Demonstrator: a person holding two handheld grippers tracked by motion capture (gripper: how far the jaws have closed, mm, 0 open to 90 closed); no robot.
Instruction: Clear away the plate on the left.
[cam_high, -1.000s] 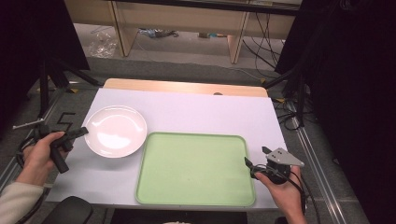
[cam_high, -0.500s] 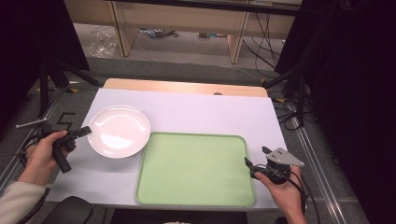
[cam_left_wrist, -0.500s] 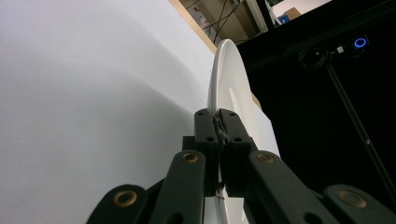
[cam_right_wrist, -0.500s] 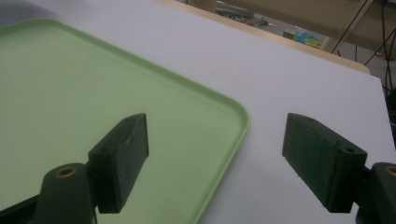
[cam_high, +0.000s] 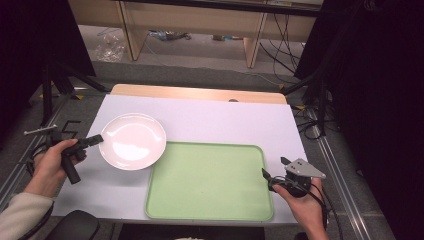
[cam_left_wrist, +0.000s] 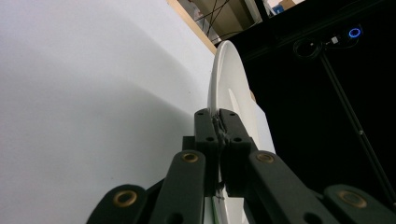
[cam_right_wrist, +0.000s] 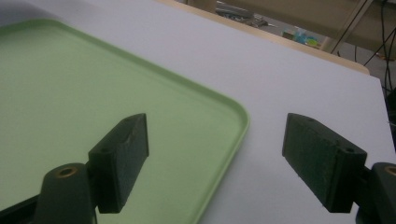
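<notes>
Over the last second I have dragged the round white ceramic plate (cam_high: 133, 141) rightward and a little toward the far edge, so its near-right rim now overlaps the far-left corner of the pale green rectangular plastic tray (cam_high: 210, 200). I judge the move onto the tray about half done. My left tongs (cam_high: 99, 139) are clenched on the plate's left rim; in the left gripper view the rim (cam_left_wrist: 218, 88) sits pinched between the pads. Being round, the plate has no long axis; it faces up. My right tongs (cam_right_wrist: 215, 154) stand released, straddling the tray's right rim on the white surface (cam_high: 225, 120).
</notes>
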